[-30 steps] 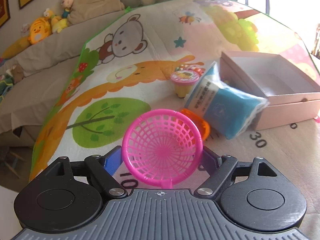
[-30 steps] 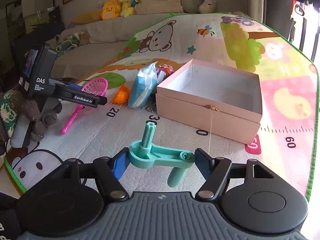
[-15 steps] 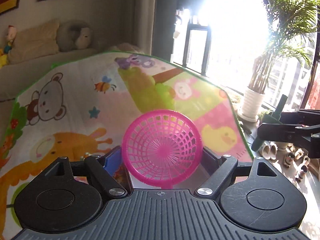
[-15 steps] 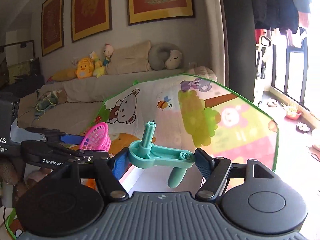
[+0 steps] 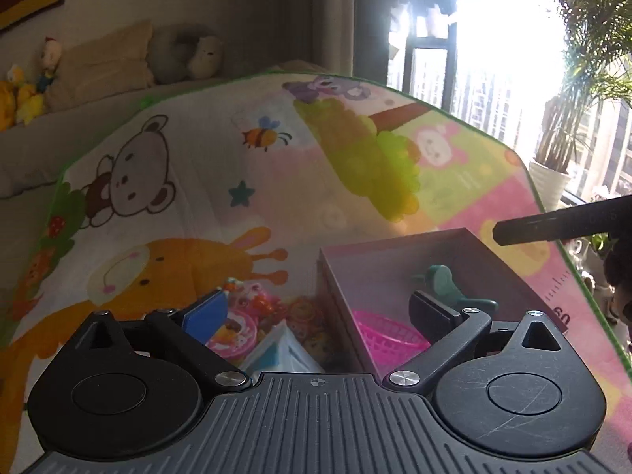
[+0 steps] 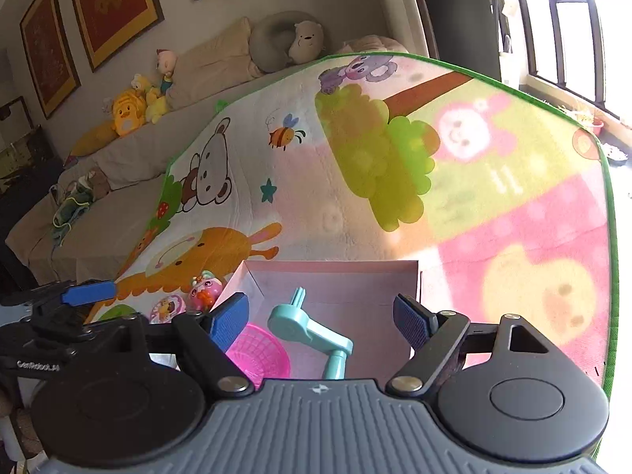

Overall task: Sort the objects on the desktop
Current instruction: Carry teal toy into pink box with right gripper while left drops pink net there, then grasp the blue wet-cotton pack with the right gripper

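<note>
Pink racket (image 6: 258, 357) and teal crank (image 6: 312, 330) inside pink box (image 6: 335, 272), unheld.

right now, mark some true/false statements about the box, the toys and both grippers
1. The pink racket lies inside the box. True.
2. The right gripper is shut on the teal crank. False: its jaws are open and the crank lies in the box.
3. The left gripper is open. True.
4. The jelly cup is in the box. False: it sits on the mat, left of the box.
5. The box has a lid on. False: it is open-topped.
</note>
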{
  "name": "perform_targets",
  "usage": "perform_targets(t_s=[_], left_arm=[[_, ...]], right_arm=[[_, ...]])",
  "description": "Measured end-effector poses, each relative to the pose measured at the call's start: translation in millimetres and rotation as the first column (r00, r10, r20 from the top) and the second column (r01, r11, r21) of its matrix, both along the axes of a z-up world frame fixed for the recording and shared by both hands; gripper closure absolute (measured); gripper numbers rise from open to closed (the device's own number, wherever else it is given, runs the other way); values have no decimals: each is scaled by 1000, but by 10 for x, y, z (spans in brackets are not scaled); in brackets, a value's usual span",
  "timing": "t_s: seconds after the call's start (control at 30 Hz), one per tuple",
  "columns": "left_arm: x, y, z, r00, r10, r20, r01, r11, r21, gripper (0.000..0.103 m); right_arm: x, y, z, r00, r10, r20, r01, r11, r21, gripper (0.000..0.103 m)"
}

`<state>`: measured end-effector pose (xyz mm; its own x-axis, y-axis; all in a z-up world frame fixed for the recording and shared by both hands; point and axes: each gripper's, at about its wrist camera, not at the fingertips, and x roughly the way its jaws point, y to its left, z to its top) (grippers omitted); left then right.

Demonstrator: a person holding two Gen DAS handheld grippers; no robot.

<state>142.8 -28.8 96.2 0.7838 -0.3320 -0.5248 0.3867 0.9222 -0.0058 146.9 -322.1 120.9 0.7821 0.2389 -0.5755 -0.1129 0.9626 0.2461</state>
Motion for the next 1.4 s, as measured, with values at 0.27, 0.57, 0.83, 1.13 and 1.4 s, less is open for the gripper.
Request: perform_targets(t_s=[0.27, 0.57, 0.83, 1.13, 1.4], left_arm=[[-523, 495, -479, 991, 69, -111, -67, 998, 18, 1], [-658, 693, -580, 985, 117, -127, -121, 992, -23, 0], [-662, 843, -711, 977, 171, -130, -175, 984, -19, 0], [-821, 892, -753, 979, 116, -167, -117, 993, 1, 0], [-1036, 905, -713, 981, 33, -192, -34, 999, -4, 0]], right_arm=[[-97, 372, -58, 996, 94, 3, -93, 984, -150, 40], [152, 1204, -419, 952, 234, -198, -296, 870, -395, 51], [108, 1191, -105, 983, 171, -71, -185, 901, -392, 52], [365, 2122, -251, 936, 334, -113, -352, 905, -241, 57], [-51, 2118, -498, 862, 454, -225, -474, 880, -39, 66]])
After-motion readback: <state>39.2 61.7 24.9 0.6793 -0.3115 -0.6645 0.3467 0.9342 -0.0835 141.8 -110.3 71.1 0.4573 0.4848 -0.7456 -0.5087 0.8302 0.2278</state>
